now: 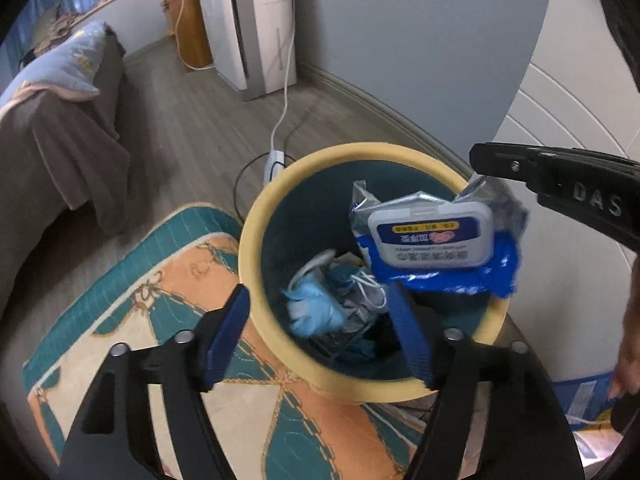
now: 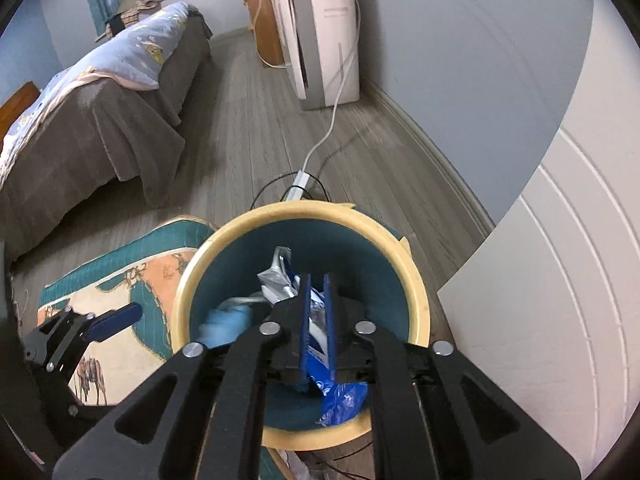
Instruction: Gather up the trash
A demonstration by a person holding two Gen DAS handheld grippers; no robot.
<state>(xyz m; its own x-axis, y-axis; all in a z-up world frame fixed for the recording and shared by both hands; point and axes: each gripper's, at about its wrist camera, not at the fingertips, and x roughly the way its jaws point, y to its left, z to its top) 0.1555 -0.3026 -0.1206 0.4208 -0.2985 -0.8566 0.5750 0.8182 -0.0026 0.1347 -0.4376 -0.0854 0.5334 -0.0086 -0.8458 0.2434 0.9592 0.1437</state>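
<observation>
1. Wipes pack (image 1: 434, 240): soft blue-and-silver foil pouch, crumpled, with a white rigid flip lid and a blue/yellow label. In the left wrist view the label print reads upside down.
2. Location: it hangs over the mouth of the trash bin (image 1: 256, 216), on the bin's right side in the left wrist view, partly above the rim and not lying on the bottom.
3. Orientation: lid face is turned toward the left camera. The long axis runs roughly across that view; the crinkled silver end sticks up and away, the blue end droops toward the near rim.
4. Right gripper (image 2: 316, 316): jaws narrow, blue pads either side of the pack's edge. The frames don't settle whether the pads still press, so I can't tell if it's gripped or slipping.
5. Left gripper (image 1: 320, 332): jaws spread wide, nothing between them, hanging over the bin's near rim.
6. Bin: cream rim, teal inside. It already holds a light blue glove (image 1: 316, 308) and other crumpled bits, blurred.
7. The bin stands on grey wood floor, beside a teal/orange patterned mat (image 1: 132, 320).
</observation>
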